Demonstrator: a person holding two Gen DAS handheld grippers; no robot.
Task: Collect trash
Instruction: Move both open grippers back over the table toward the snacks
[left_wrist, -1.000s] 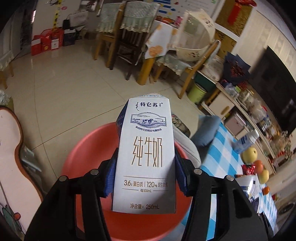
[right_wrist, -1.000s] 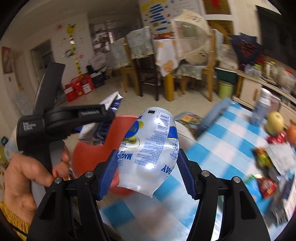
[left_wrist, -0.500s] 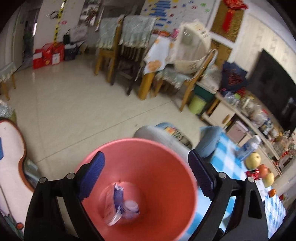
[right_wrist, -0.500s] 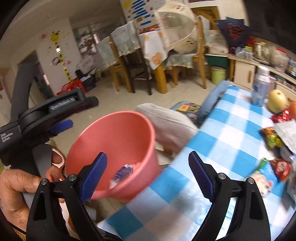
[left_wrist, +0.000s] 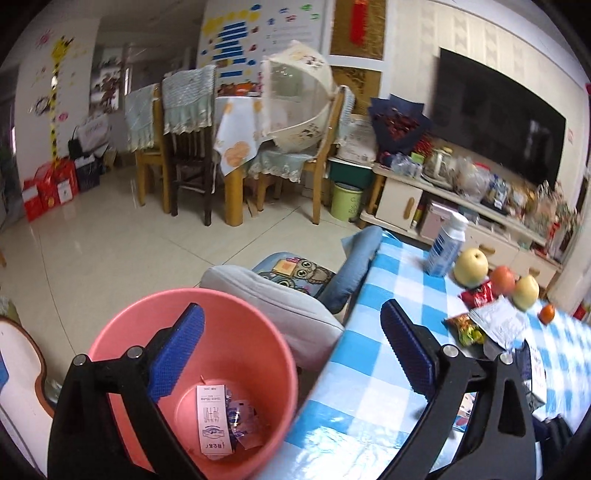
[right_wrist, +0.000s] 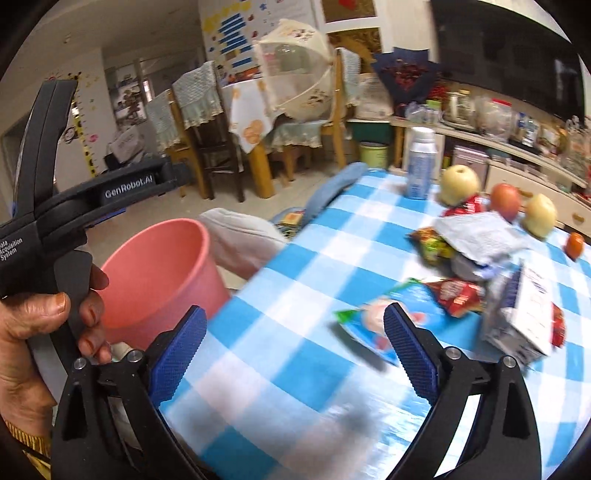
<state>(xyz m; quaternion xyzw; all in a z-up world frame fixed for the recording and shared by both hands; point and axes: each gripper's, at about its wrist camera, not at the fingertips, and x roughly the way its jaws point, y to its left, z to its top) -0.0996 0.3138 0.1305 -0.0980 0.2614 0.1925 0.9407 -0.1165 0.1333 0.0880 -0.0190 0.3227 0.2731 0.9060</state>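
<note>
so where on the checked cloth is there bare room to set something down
Bare: the near cloth between the pink bin and the wrapper pile. Crowded: the far right, with milk carton, fruit and bottle.

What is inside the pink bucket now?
In the pink bucket, a white milk carton lies on the bottom beside crumpled blue-and-clear packaging. The left gripper's finger covers part of the inside, so anything under it cannot be seen.
</note>
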